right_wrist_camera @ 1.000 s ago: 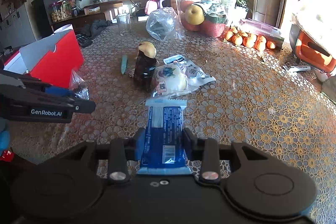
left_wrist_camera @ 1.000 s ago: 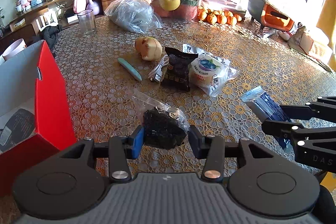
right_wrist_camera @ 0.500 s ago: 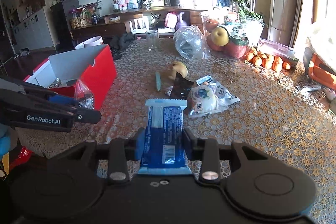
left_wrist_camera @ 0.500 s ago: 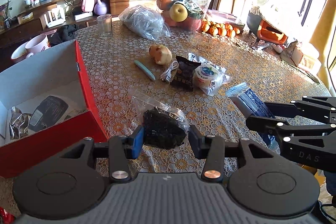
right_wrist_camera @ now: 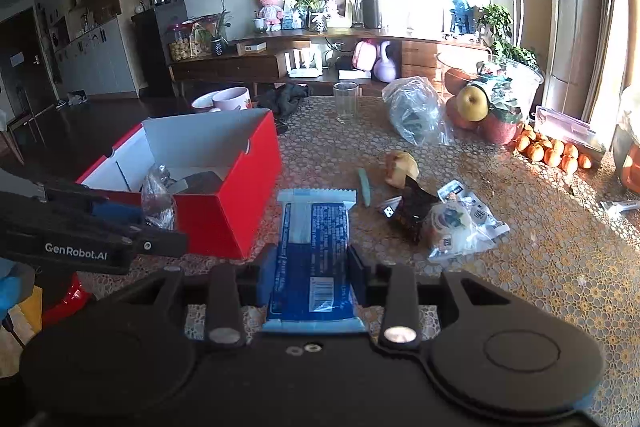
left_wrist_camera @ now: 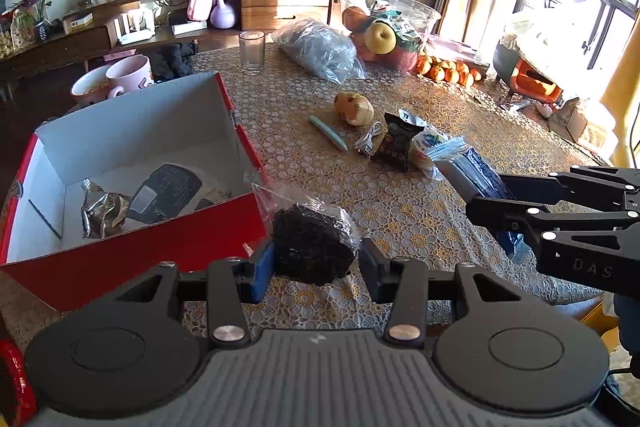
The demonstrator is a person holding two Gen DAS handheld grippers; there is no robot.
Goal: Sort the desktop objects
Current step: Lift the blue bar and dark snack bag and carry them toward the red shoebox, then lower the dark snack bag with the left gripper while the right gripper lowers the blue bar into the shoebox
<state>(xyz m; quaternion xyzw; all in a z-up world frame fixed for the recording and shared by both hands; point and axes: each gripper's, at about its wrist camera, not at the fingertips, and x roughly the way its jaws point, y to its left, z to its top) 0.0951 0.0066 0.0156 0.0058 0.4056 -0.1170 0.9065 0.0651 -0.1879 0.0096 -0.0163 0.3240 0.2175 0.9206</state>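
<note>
My left gripper point(left_wrist_camera: 316, 265) is shut on a clear bag of dark stuff point(left_wrist_camera: 312, 247), held above the table by the near right corner of the open red box point(left_wrist_camera: 132, 239). The box holds a crumpled foil packet point(left_wrist_camera: 100, 213) and a dark flat item point(left_wrist_camera: 166, 191). My right gripper point(right_wrist_camera: 312, 277) is shut on a blue snack packet point(right_wrist_camera: 314, 247), right of the box point(right_wrist_camera: 224, 219). On the table lie a dark snack pack point(left_wrist_camera: 394, 143), a white bagged snack point(right_wrist_camera: 456, 225), a white cable point(left_wrist_camera: 368, 141), a teal pen point(left_wrist_camera: 328, 133) and a tan pig toy point(left_wrist_camera: 354, 103).
At the back of the round lace-covered table point(left_wrist_camera: 420, 227) stand a drinking glass point(left_wrist_camera: 252, 49), a clear bag point(left_wrist_camera: 320, 49), a fruit bowl point(left_wrist_camera: 386, 27) and small oranges point(left_wrist_camera: 448, 71). Two mugs point(left_wrist_camera: 120, 79) sit behind the box. The right gripper point(left_wrist_camera: 560, 219) reaches in from the right.
Both grippers have risen and drawn back towards the left with their packets. The red box, half cut off before, now shows its whole inside.
</note>
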